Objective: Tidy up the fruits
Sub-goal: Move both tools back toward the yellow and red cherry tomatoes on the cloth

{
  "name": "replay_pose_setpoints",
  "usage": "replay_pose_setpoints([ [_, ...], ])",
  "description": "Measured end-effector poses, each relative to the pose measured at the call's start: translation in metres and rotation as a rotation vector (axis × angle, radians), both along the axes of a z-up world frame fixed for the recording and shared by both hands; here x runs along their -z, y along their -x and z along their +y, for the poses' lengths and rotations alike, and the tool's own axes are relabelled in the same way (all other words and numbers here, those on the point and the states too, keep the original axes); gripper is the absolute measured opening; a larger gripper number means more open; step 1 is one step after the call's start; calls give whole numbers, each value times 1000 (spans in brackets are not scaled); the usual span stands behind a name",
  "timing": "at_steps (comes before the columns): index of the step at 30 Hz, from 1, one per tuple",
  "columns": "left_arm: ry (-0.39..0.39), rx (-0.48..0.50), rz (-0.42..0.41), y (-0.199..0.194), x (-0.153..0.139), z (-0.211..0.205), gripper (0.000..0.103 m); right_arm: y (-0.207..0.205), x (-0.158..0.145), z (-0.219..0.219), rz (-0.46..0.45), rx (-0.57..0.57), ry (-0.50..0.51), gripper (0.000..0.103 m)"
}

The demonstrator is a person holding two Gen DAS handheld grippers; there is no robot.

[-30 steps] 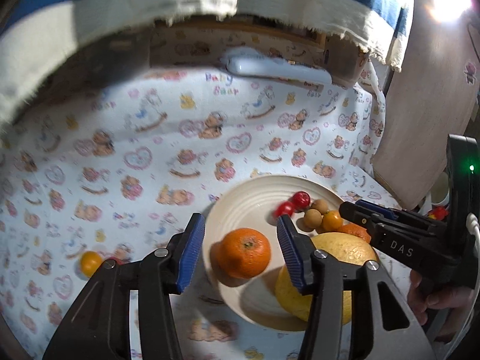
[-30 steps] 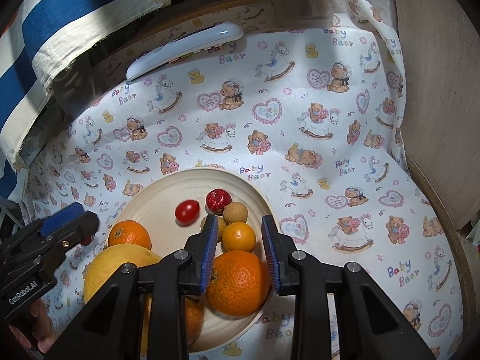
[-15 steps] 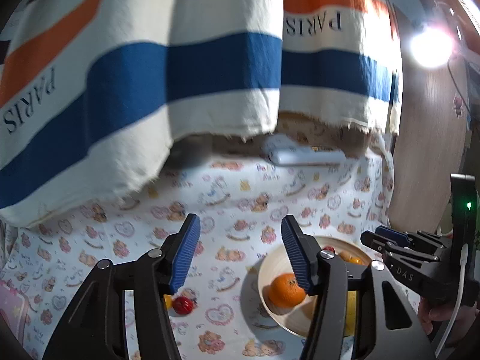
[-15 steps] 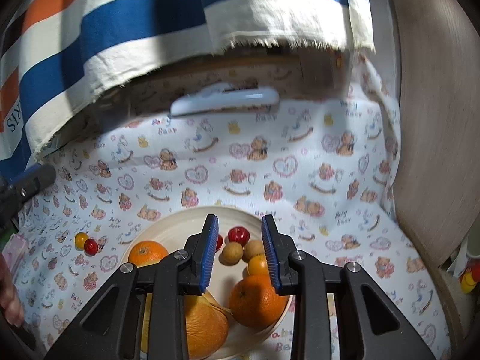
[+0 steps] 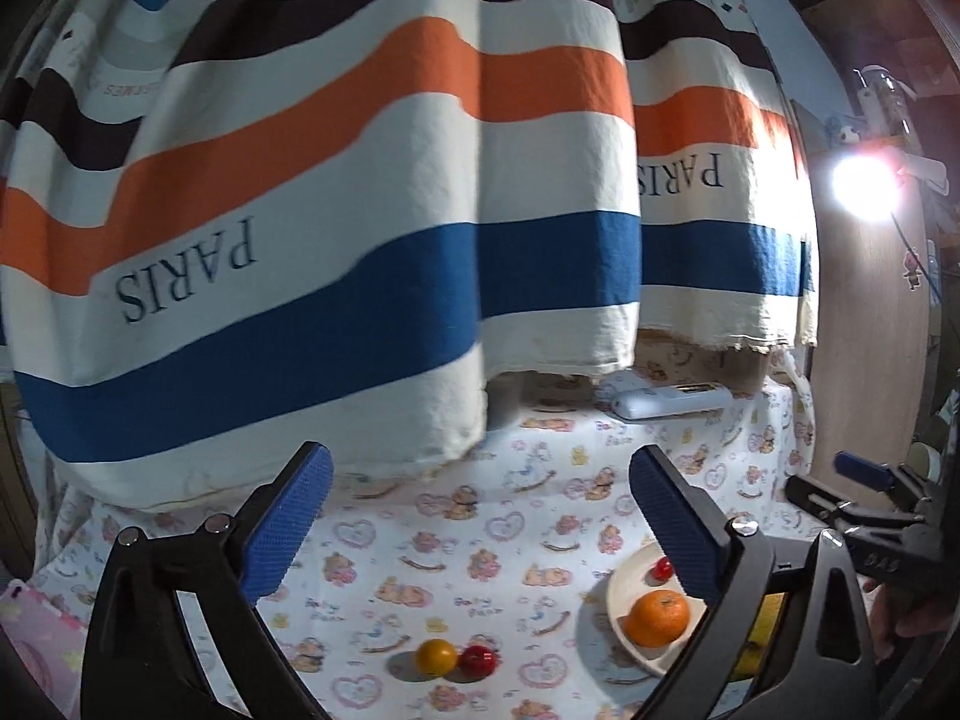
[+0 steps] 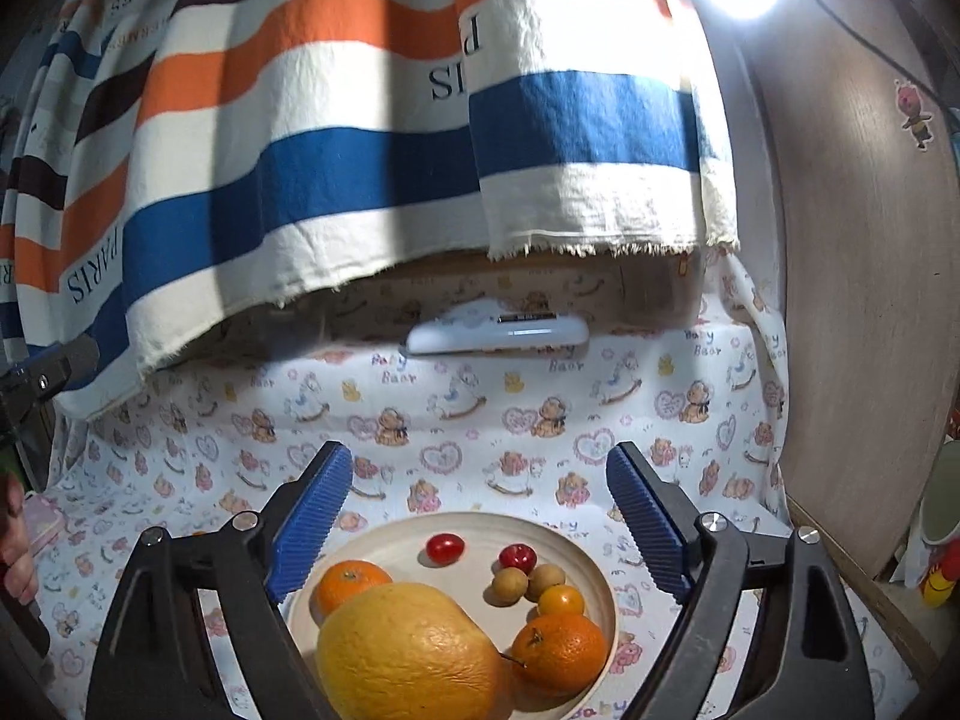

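Observation:
A cream plate (image 6: pixel 576 534) on the bear-print cloth holds a big yellow pomelo (image 6: pixel 408 654), two oranges (image 6: pixel 561 651), a small yellow fruit (image 6: pixel 561 600), two brown longans (image 6: pixel 510 585) and two small red fruits (image 6: pixel 445 547). My right gripper (image 6: pixel 474 522) is open and empty, raised above the plate. In the left wrist view the plate (image 5: pixel 618 606) with an orange (image 5: pixel 657 618) sits lower right. A small yellow fruit (image 5: pixel 437 657) and a red one (image 5: pixel 477 659) lie on the cloth left of it. My left gripper (image 5: pixel 480 522) is open, empty, high above them.
A striped PARIS towel (image 5: pixel 360 210) hangs over the back of the table. A white remote-like device (image 6: pixel 498 333) lies at the back edge. A wooden panel (image 6: pixel 864 300) stands on the right. A lamp (image 5: pixel 864 189) glares at upper right. A pink item (image 5: pixel 36 630) lies far left.
Both grippers have pulled back and up from the plate and opened wider. The left view now takes in the two loose fruits on the cloth.

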State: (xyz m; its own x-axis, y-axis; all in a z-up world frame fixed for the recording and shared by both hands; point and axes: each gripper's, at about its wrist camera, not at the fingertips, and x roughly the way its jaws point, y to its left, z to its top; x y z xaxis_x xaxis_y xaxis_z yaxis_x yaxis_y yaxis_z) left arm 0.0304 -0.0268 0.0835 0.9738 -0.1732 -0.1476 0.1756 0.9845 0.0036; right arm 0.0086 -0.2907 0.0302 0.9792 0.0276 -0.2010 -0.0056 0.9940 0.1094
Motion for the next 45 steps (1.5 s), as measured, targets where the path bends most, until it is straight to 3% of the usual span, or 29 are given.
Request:
replay_pose_setpoints([
  [5,-8,-29,-39,9,10,21,102,7,0,4,-49,-7,-8,102],
  [15,58,-64,29,0,20,50,102,14,-3,26,-98,-17,46,102],
  [22,113,-107,78,-6,21,69,102,2,-9,54,-39,-48,35,102],
  [26,104,-121,88,-9,23,73,102,-7,-13,80,-18,-93,33,102],
  [35,145,-121,125,-9,17,89,102,-45,-4,151,137,-283,59,102],
  [43,139,-131,159,-15,18,94,102,-77,27,178,326,-394,58,80],
  [45,141,-141,178,-18,20,94,102,-88,38,186,405,-434,72,65],
])
